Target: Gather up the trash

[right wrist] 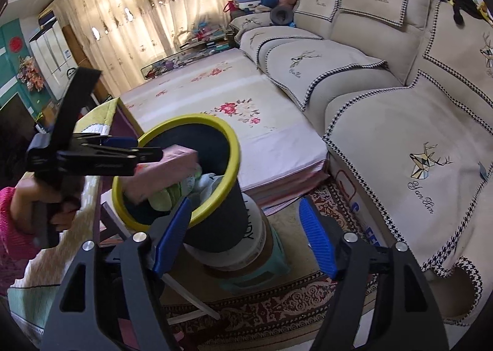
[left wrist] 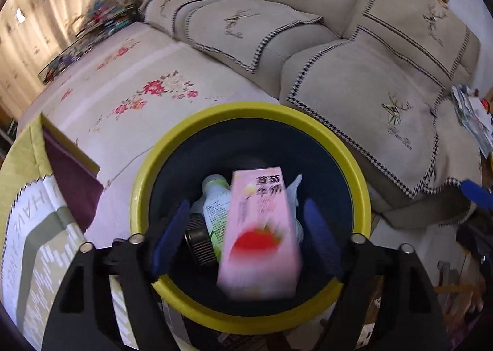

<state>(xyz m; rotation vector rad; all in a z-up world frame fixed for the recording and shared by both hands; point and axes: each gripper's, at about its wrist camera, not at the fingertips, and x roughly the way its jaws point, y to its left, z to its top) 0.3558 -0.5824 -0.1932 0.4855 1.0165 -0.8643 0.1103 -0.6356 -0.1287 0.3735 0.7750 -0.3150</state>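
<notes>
Left gripper (left wrist: 246, 237), black frame with blue pads, is hovering at lower centre of the left wrist view, pointing down into the round black trash bin with yellow rim (left wrist: 197, 125). Jaws are spread wide, pads clear of everything. Between them the pink strawberry-milk carton (left wrist: 258, 237) is sitting motion-blurred inside the bin mouth, touching neither pad as far as the view shows. Under it, a green-and-white plastic bottle with black ribbed cap (left wrist: 215, 206) and some crumpled white paper (left wrist: 294, 190) are lying in the bin.

In the right wrist view, the same bin is sitting centre-left, stacked on a white-and-tan bucket (right wrist: 255, 246) that is resting on a teal plastic stool (right wrist: 262, 277). The carton is leaning over the rim at the frame's left, with the left gripper just above it and a hand (right wrist: 52, 196) gripping its handle at the left edge.

Right gripper (right wrist: 243, 233) is hanging at lower centre of its own view, jaws spread, nothing between them, its left pad overlapping the bin's rim in the picture; contact unclear.

Beige sofa with houndstooth-trimmed covers (right wrist: 385, 122) is filling the right side; floral pink mat (right wrist: 234, 98) is lying beyond the bin.
</notes>
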